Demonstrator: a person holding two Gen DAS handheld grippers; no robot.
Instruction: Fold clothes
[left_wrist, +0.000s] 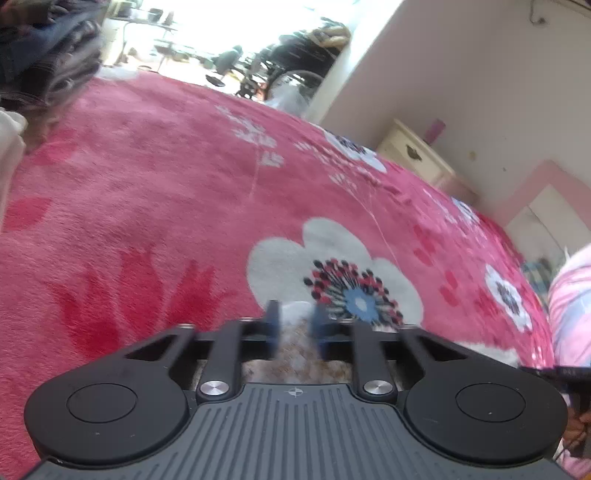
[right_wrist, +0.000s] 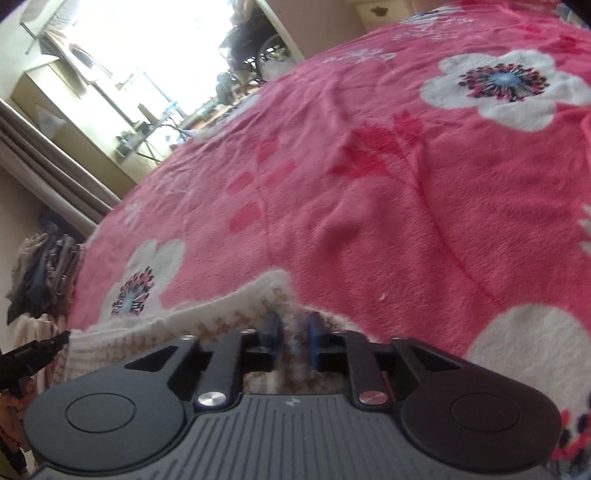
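Both hand-held grippers (left_wrist: 295, 319) angled downward

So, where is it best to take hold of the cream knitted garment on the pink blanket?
Probably at the raised far corner of the cream knitted garment, coming from the near side. There the edge peaks off the pink blanket, so a claw could close around it.

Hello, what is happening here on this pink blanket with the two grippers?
A person is folding clothes on a bed covered by a pink flowered blanket, with a gripper in each hand. Both the left gripper and the right gripper are low over a cream and brown knitted garment lying on the blanket. Their jaws stand slightly apart with the knit between them, so the cloth looks released, not pinched.
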